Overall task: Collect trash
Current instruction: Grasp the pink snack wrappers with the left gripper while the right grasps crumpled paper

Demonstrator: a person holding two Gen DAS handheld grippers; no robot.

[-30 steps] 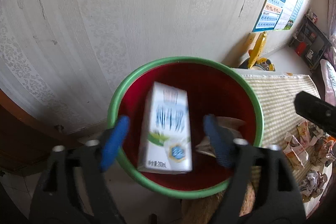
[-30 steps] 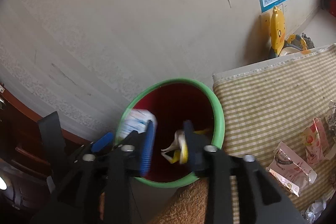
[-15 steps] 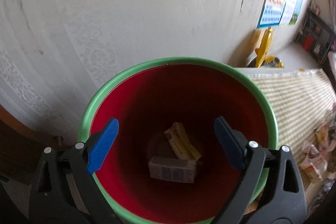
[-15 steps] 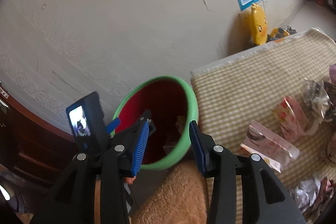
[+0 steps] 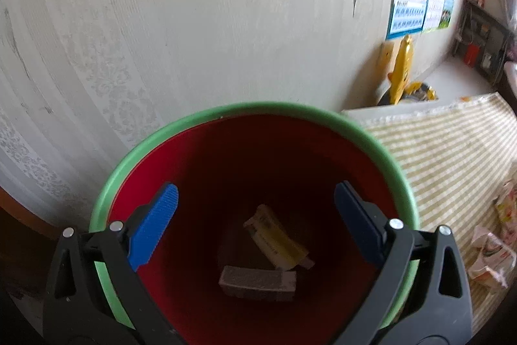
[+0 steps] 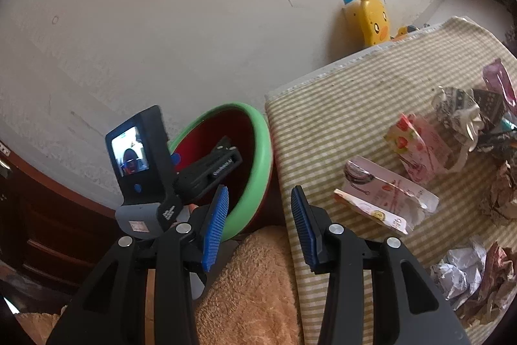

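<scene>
My left gripper [image 5: 255, 215] hangs over the mouth of the red bin with a green rim [image 5: 381, 151]. Its jaws are opening, with nothing between the blue pads. A milk carton [image 5: 258, 282] lies on its side at the bottom of the bin, beside a yellow and white pack [image 5: 274, 238]. In the right wrist view my right gripper [image 6: 258, 225] is open and empty, between the bin [image 6: 258, 157] and the striped tablecloth [image 6: 339, 118]. Torn pink wrappers [image 6: 387, 196] and crumpled paper [image 6: 458, 270] lie on the cloth to its right.
The bin stands against a pale wall, tight to the table's left edge. An orange fluffy cloth [image 6: 258, 280] lies under my right gripper. A yellow duck toy [image 6: 371, 18] and posters are at the far wall. A dark wooden cabinet [image 6: 48, 231] is on the left.
The milk carton left my left gripper and dropped to the bin's bottom, and those jaws spread wider. My right gripper swung from over the bin toward the table.
</scene>
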